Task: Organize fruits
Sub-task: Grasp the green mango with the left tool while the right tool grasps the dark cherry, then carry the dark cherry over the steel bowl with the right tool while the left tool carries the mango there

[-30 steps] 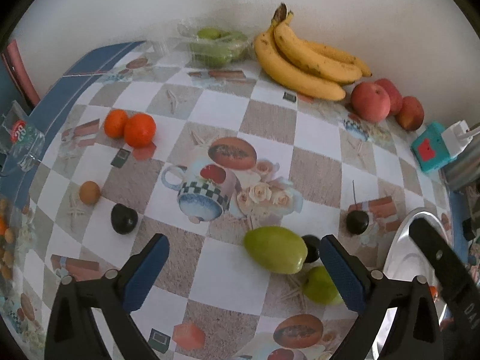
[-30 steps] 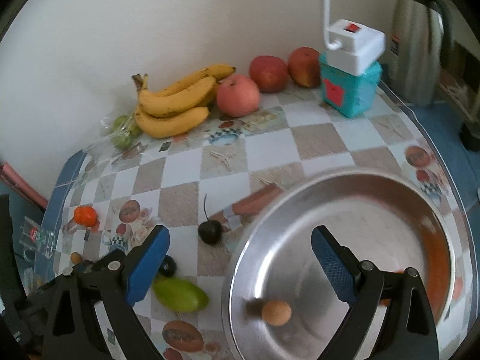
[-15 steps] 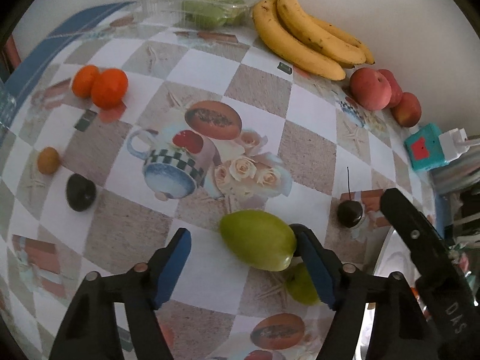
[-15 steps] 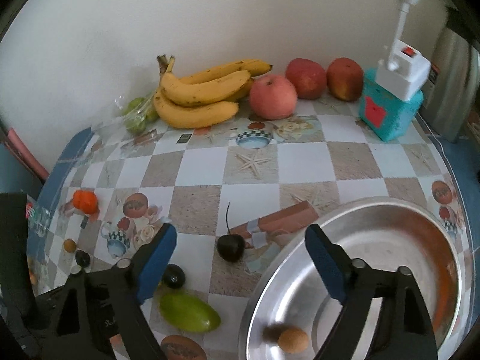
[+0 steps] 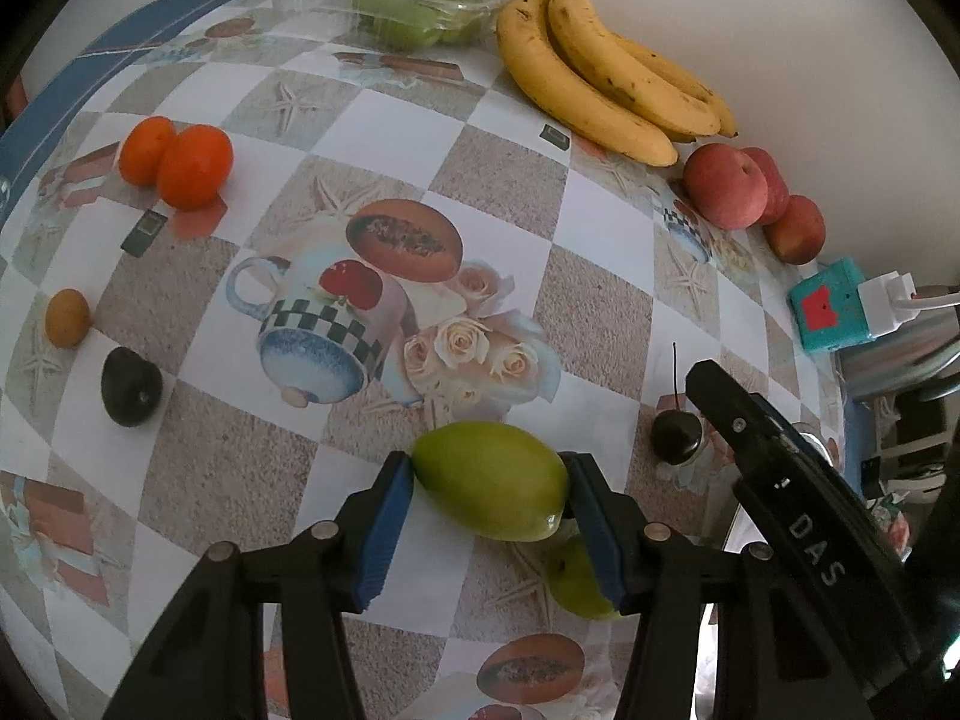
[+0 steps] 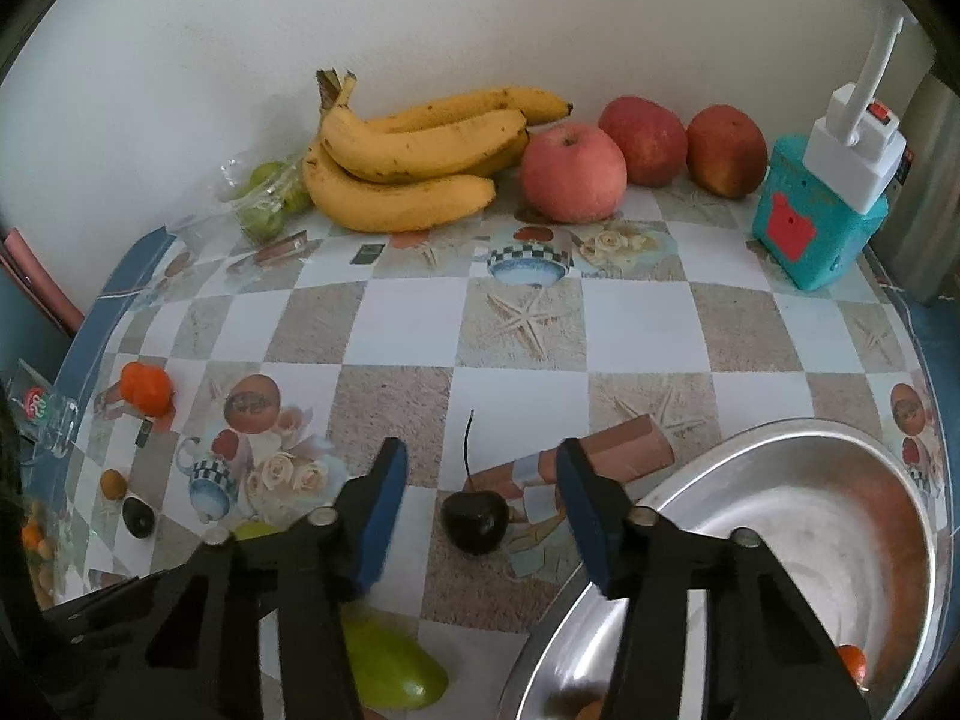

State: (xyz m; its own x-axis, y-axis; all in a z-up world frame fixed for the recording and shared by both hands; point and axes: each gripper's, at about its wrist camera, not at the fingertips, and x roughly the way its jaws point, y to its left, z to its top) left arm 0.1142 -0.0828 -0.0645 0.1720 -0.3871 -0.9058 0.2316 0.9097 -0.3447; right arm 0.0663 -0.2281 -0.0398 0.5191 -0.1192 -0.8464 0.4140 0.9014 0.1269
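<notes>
A green oval fruit [image 5: 489,483] lies on the patterned tablecloth between the blue pads of my left gripper [image 5: 489,465]. The jaws are closing, and both pads touch the fruit's ends. A second green fruit [image 5: 570,585] sits just behind the right pad. In the right wrist view a dark cherry [image 6: 474,521] with a long stem rests on the cloth between the pads of my right gripper [image 6: 481,450]. Those jaws are closing too, with a gap on each side of the cherry. Beside it is a steel bowl [image 6: 840,450].
Bananas [image 6: 408,168], red apples [image 6: 573,174] and a bag of green fruit [image 5: 414,15] line the back wall. Two oranges [image 5: 192,174], a dark fruit [image 5: 131,387] and a small brown fruit [image 5: 67,318] lie at the left. A teal box with a white plug [image 6: 816,222] stands at the back right.
My left gripper moved in on the green oval fruit and its jaws narrowed onto it. My right gripper swung left from over the bowl to the cherry, and its jaws narrowed.
</notes>
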